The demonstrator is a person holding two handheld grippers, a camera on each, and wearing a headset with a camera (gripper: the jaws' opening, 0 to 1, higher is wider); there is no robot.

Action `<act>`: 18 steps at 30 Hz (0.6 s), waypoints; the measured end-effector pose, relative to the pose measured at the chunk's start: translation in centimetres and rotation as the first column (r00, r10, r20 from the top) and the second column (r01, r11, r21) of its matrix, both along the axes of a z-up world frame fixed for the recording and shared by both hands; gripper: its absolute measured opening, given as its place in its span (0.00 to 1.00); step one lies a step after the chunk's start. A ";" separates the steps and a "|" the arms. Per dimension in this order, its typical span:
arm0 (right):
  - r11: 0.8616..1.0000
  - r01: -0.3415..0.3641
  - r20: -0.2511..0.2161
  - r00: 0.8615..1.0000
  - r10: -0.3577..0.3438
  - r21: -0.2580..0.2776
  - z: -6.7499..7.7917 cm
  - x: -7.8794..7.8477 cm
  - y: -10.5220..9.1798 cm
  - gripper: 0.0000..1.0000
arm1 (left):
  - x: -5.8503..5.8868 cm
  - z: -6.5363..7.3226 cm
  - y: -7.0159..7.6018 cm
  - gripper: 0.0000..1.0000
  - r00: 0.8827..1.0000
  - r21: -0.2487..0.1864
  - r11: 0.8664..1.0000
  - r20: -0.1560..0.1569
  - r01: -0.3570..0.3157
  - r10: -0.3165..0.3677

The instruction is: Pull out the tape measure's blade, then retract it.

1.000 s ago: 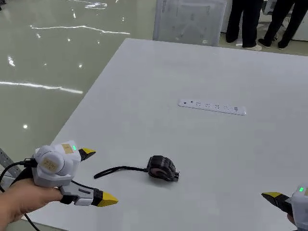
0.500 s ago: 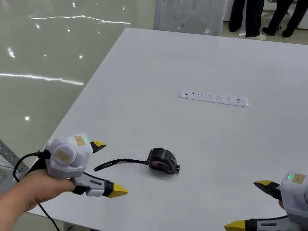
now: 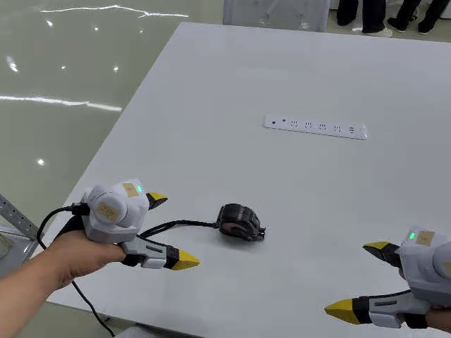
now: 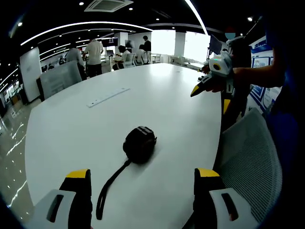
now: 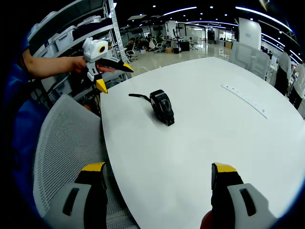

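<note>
We find the tape measure lying on the white table, close to its near edge, with the blade in the case. Its black strap trails off the case toward the left gripper.

The left gripper hovers at the near left corner of the table. Its yellow-tipped jaws are spread wide and grip nothing. In the head view the loop end of the strap lies in line with the gap between those jaws, while the case sits just beyond the tips, apart from them. The left gripper view agrees: the case lies ahead, roughly centred between the two jaws, and the strap curls back toward the jaw on that view's left side. We cannot tell whether the gripper touches the strap.

The right gripper is at the near right, well apart from the tape measure, and its jaws are also wide apart and empty. In its own view the case lies far ahead, a little left of centre.

A white power strip lies further up the table, well beyond the tape measure.
</note>
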State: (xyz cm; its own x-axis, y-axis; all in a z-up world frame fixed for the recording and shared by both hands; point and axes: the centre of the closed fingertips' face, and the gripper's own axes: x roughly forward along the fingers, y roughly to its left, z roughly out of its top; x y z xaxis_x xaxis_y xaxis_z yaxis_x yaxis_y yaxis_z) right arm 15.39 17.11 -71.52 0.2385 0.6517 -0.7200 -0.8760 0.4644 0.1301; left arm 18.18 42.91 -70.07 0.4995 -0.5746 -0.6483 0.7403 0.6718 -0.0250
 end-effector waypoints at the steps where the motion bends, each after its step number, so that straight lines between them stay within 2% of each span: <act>1: 1.000 -0.004 -0.001 1.000 0.004 0.000 0.0 0.1 0.1 0.87 | 0.1 -0.1 -0.1 0.85 1.000 0.002 1.000 -0.001 0.004 -0.004; 13: 0.998 -0.060 0.007 0.998 0.060 -0.014 -1.1 0.9 1.3 0.81 | 1.3 -0.7 -1.4 0.81 0.999 0.012 0.999 -0.010 0.051 -0.051; 18: 0.996 -0.092 0.028 0.995 0.092 -0.010 -1.4 1.3 2.2 0.78 | 2.0 -1.0 -2.0 0.81 0.997 0.017 0.997 -0.011 0.072 -0.071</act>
State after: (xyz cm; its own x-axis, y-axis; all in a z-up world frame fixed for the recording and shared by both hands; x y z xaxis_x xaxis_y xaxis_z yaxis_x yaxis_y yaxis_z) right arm 16.72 19.27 -72.94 0.1978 0.6656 -0.7197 -0.9184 0.3824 0.1012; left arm 20.17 40.90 -71.06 0.4509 -0.5973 -0.6633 0.7862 0.6176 -0.0217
